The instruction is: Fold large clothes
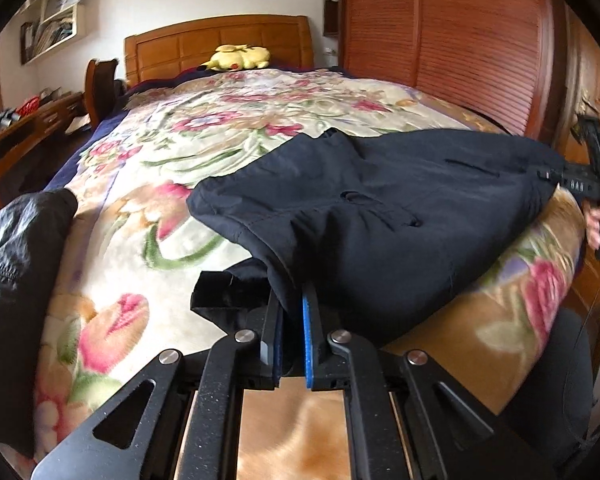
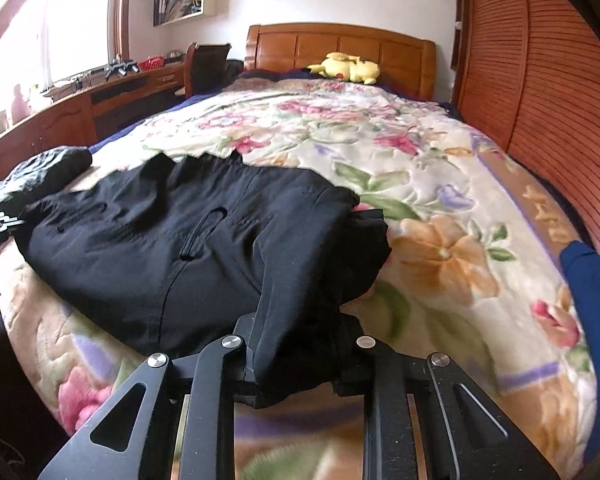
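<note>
A large black garment, with slit pockets, lies stretched across the near end of a bed with a floral blanket. My left gripper is shut on the garment's near left corner; the blue pads pinch the cloth. My right gripper is shut on the other corner of the garment, with cloth bunched between the fingers. The right gripper also shows at the far right of the left wrist view, held by a hand.
A shiny black jacket lies at the bed's left edge. A blue cloth lies at the right edge. A yellow plush toy sits by the wooden headboard. A slatted wooden wardrobe stands on the right, a desk on the left.
</note>
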Motion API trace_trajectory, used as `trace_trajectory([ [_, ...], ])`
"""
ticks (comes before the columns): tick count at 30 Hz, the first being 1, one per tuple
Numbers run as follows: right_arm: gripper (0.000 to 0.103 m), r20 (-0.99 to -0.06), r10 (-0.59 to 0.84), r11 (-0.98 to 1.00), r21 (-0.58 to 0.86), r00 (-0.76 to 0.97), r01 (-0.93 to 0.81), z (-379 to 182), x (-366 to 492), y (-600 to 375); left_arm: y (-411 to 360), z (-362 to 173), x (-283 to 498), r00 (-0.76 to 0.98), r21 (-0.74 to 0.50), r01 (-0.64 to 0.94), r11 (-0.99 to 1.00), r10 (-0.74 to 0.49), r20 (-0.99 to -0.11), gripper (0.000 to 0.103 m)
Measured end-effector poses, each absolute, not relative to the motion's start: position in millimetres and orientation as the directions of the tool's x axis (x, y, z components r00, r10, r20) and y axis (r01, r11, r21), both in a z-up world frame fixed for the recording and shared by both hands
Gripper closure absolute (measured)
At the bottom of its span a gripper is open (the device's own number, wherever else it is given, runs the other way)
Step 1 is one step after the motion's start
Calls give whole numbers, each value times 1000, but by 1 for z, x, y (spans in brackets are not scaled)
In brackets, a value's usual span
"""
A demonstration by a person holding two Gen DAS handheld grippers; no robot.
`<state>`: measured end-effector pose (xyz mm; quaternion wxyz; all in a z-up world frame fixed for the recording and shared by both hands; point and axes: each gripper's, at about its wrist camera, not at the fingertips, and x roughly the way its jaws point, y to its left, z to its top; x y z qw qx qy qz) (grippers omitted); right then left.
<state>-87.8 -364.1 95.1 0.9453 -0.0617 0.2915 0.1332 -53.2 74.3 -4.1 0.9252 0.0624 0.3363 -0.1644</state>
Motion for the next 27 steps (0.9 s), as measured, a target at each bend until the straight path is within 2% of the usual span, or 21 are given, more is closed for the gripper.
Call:
trace_trajectory([
  [10,81,-585,186,961,-58,790,-269,79,-120,-377,54,7,-71,713,14,345,938,-253,-654,95],
  [14,80,-586,173,964,-63,792,-257,80,-118,-374,56,12,-73,728,24,313,950,-223,-648,86],
  [16,80,-588,179,965,-51,789,-258,80,-118,-374,57,18,-77,738,19,313,950,-231,-634,73],
  [17,80,-589,184,965,-45,787,-259,81,-118,-375,58,23,-80,747,11,315,949,-241,-620,59],
  [19,79,-589,184,966,-40,787,-256,81,-118,-376,58,32,-84,771,10,307,952,-242,-589,47],
  [20,79,-589,183,966,-40,787,-255,81,-119,-376,58,37,-86,784,5,302,953,-245,-571,32],
  [21,79,-589,183,966,-41,787,-255,81,-119,-377,58,41,-86,790,-2,300,954,-250,-560,22],
  [27,78,-587,192,969,-16,786,-248,80,-119,-381,33,51,-78,790,-5,339,941,-287,-542,21],
])
